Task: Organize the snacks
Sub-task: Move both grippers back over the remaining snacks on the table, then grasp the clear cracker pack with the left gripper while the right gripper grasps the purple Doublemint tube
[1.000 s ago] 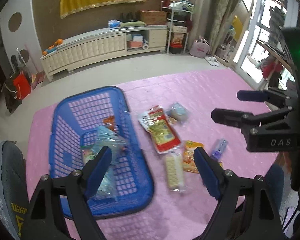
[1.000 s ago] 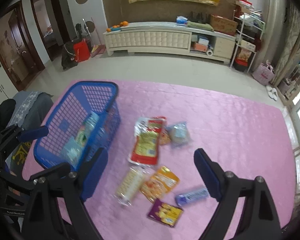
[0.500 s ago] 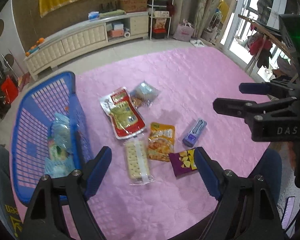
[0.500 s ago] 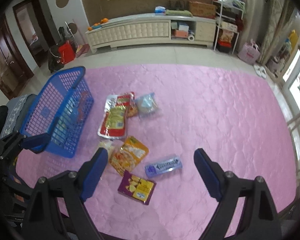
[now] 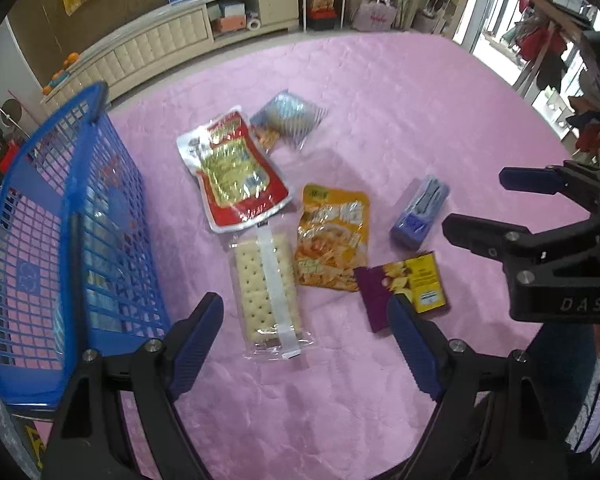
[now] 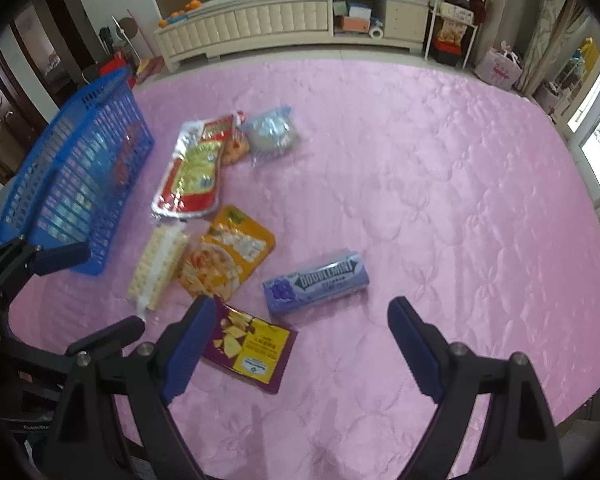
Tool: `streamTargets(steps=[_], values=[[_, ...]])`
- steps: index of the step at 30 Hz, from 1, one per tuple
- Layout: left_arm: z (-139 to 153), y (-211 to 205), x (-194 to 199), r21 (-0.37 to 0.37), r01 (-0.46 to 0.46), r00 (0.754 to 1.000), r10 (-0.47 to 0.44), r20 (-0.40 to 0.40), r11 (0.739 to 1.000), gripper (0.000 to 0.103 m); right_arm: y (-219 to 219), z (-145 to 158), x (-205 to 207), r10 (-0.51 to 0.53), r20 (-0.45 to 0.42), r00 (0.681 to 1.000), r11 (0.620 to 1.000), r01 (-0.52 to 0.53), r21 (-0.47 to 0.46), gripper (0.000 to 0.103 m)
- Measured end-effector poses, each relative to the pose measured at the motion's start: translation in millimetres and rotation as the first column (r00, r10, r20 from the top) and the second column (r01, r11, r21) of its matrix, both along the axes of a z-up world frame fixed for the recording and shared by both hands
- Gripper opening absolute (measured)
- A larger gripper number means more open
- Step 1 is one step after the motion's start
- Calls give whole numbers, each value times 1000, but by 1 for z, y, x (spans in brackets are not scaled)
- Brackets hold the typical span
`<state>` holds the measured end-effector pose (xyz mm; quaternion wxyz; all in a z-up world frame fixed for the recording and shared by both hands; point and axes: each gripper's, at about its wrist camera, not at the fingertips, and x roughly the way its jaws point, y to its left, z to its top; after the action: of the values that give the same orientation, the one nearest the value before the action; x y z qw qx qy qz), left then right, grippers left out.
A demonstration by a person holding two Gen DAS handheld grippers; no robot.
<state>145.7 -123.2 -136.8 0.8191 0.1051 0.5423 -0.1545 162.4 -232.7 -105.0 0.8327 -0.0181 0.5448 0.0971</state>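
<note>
Left wrist view: left gripper (image 5: 304,320) fingers spread wide, nothing between them, hanging over the cracker pack (image 5: 266,292) on the pink quilted worktop (image 5: 380,100). Right gripper (image 6: 300,328) fingers also wide apart and empty, above the purple chip packet (image 6: 252,348) and near the Doublemint gum pack (image 6: 316,282). Blue basket (image 5: 72,220) stands at the worktop's left edge, some wrapped packs inside, blurred through the mesh. Loose snacks lie beside the basket, toward the worktop's middle: red-and-yellow pouch (image 5: 232,172) farthest back with a clear-wrapped grey-blue pack (image 5: 288,118) just beside it, a small orange pack partly tucked between them. Orange pouch (image 5: 332,240) sits between crackers and gum, overlapping the chip packet's corner. Cracker pack touches the red pouch's lower edge. Gum lies apart, right of the orange pouch.
</note>
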Motion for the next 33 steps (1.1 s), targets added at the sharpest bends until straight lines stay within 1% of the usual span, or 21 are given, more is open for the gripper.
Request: streamTargets(steps=[3, 8, 13, 15, 16, 17, 19, 20, 21, 22, 23, 24, 28, 32, 33], values=[[-12, 2, 2, 2, -6, 1000, 6, -17, 1000, 82, 1, -11, 2, 2, -20, 1000, 1000, -2, 0, 90], [-35, 7, 11, 34, -41, 997, 43, -56, 999, 82, 4, -30, 5, 6, -51, 999, 1000, -7, -2, 90], [-58, 11, 23, 52, -64, 993, 68, -93, 997, 82, 2, -41, 9, 3, -73, 997, 1000, -3, 6, 90], [-66, 13, 28, 65, -72, 992, 78, -101, 995, 80, 0, -43, 11, 1, -79, 997, 1000, 0, 6, 90], [-70, 14, 31, 59, -77, 990, 83, -112, 995, 80, 0, -44, 11, 0, -82, 997, 1000, 1, 6, 90], [-70, 16, 32, 34, -85, 989, 89, -116, 996, 79, -2, -45, 11, -1, -84, 997, 1000, 2, 6, 90], [-72, 17, 33, 27, -88, 990, 90, -112, 996, 76, -2, -46, 13, -4, -87, 996, 1000, 5, 7, 90], [-72, 17, 33, 24, -83, 990, 85, -111, 996, 69, -4, -46, 13, -7, -89, 996, 1000, 7, 9, 90], [-71, 16, 32, 20, -76, 991, 78, -109, 997, 60, -5, -46, 13, -10, -91, 996, 1000, 11, 11, 90], [-69, 15, 31, 12, -67, 991, 68, -111, 998, 54, -7, -47, 13, -14, -93, 996, 1000, 15, 13, 90], [-68, 15, 30, 6, -63, 991, 63, -116, 998, 45, -8, -47, 13, -17, -95, 995, 1000, 18, 16, 90], [-67, 14, 28, -2, -56, 990, 55, -127, 998, 42, -10, -46, 12, -16, -94, 995, 1000, 18, 23, 90], [-64, 11, 19, -18, -42, 990, 39, -136, 999, 41, -15, -40, 7, 31, -78, 996, 999, -28, 36, 90], [-54, 13, 2, -49, -57, 992, 50, -118, 997, 41, -16, -37, 1, 97, -62, 993, 995, -99, -18, 90], [-53, 15, 3, -54, -59, 993, 52, -110, 997, 41, -15, -37, 1, 110, -61, 992, 994, -111, -22, 90]])
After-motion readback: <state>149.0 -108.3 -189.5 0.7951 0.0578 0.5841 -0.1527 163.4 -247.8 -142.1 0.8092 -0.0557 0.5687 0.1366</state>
